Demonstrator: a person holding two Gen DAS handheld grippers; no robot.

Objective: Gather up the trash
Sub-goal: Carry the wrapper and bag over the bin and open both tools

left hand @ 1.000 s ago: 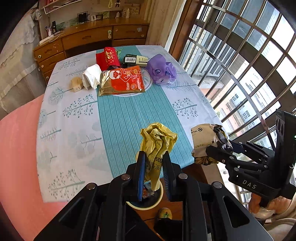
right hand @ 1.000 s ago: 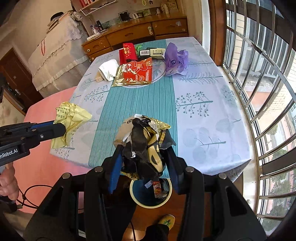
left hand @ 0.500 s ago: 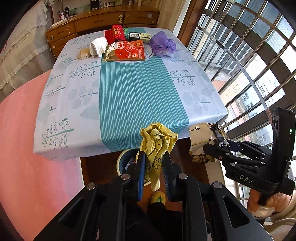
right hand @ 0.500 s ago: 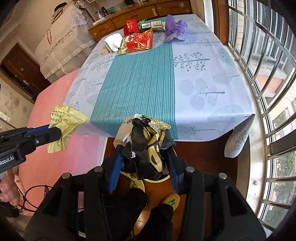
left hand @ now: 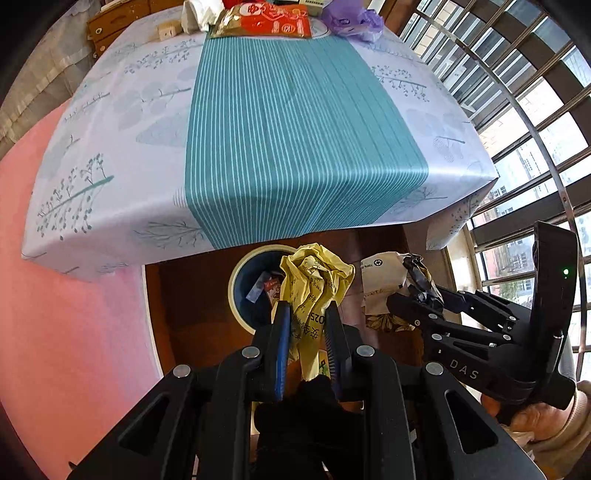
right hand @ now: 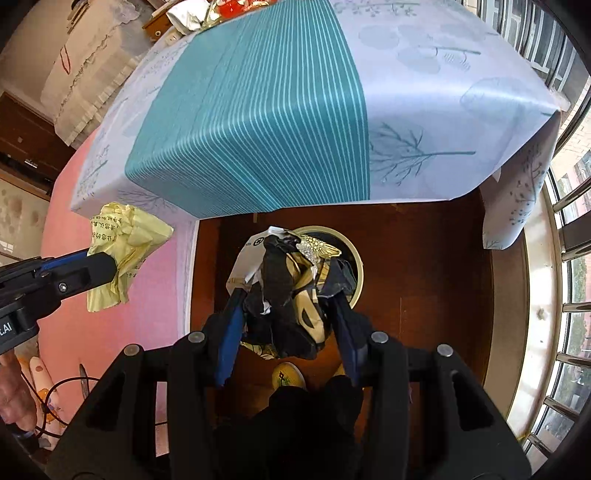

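The left tongs (left hand: 306, 314) are clenched on a crumpled yellow wrapper (left hand: 314, 280), which sticks up between the blue pads. The right tongs (right hand: 286, 295) grasp a black-and-gold wad (right hand: 291, 291) of crumpled packaging with a white paper flap. Both point steeply down over the wooden floor (right hand: 424, 258) just off the near edge of the bench (left hand: 295, 129).

A round bin (left hand: 251, 284) with a pale rim stands on the floor below that near edge. In the left view the yellow wrapper overlaps its right part; in the right view the wad covers most of its opening. Some scraps lie inside, though what they are is hard to tell.

At the far edge of the bench lie a red packet (left hand: 273, 24), a purple bag (left hand: 351, 18) and a white wad (left hand: 199, 13). A striped teal runner (left hand: 288, 140) covers the middle of the bench.
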